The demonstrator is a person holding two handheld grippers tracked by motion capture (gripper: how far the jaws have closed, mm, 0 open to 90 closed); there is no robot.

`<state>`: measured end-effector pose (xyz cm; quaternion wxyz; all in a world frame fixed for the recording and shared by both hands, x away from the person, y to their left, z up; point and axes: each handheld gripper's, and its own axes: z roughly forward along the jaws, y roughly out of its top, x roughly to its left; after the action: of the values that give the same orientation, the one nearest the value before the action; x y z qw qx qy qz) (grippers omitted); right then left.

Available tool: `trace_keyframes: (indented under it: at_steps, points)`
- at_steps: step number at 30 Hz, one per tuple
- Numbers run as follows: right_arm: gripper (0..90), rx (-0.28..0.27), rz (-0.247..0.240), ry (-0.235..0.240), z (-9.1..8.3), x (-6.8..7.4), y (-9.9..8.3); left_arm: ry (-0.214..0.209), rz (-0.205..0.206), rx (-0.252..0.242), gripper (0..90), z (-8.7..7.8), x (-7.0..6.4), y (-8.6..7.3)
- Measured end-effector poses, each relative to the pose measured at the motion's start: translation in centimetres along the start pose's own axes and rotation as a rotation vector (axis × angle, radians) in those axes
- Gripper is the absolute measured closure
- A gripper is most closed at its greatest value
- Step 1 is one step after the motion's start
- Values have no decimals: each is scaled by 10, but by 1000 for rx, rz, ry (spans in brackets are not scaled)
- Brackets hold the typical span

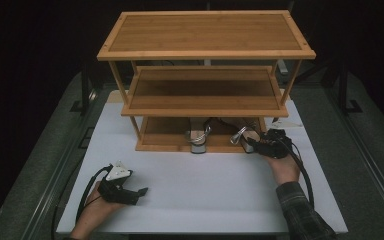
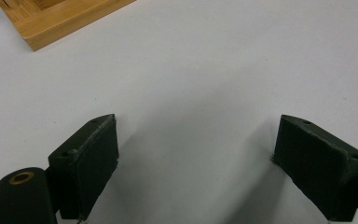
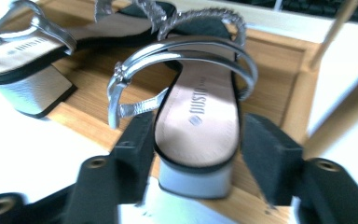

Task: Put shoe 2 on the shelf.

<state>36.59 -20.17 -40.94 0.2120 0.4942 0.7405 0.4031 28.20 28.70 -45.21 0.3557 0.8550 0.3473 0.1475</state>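
Two silver block-heel sandals stand on the bottom shelf (image 1: 162, 142) of a bamboo rack. My right gripper (image 1: 258, 143) is at the right sandal (image 1: 245, 136). In the right gripper view its black jaws press either side of that sandal's (image 3: 200, 116) heel, so the right gripper (image 3: 198, 154) is shut on it, with the heel at the shelf's front rim (image 3: 242, 203). The other sandal (image 1: 198, 138) (image 3: 23, 60) stands to its left. My left gripper (image 1: 141, 191) (image 2: 196, 140) rests open on the white table, holding nothing.
The rack has a middle shelf (image 1: 205, 95) and a top shelf (image 1: 205, 32) overhanging the bottom one. A rack corner (image 2: 60, 18) lies ahead of the left gripper. The white table surface (image 1: 205, 190) ends at dark floor on both sides.
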Motion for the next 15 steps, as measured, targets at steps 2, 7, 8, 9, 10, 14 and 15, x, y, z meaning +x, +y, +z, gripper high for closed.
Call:
trace_keyframes:
  at_steps: [2, 7, 8, 9, 10, 14, 15]
  points:
    - [452, -10, 4, 21, -10, -6, -2, 0, -1, -3, 126, 0, 0, 0]
    - [705, -16, -13, 75, -28, -16, -11, 0, -1, -2, 127, 0, 0, 0]
    - [705, -16, -13, 75, -28, -16, -11, 0, -1, -2, 127, 0, 0, 0]
    - [783, -15, -10, 79, -29, -21, -15, 0, -1, -2, 127, 0, 0, 0]
    - [783, -15, -10, 79, -29, -21, -15, 0, -1, -2, 127, 0, 0, 0]
    - [883, 9, -21, 51, -23, -30, -18, 0, -1, 0, 127, 0, 0, 0]
    - [895, 20, -20, 51, -15, -32, -19, 0, -2, 0, 127, 0, 0, 0]
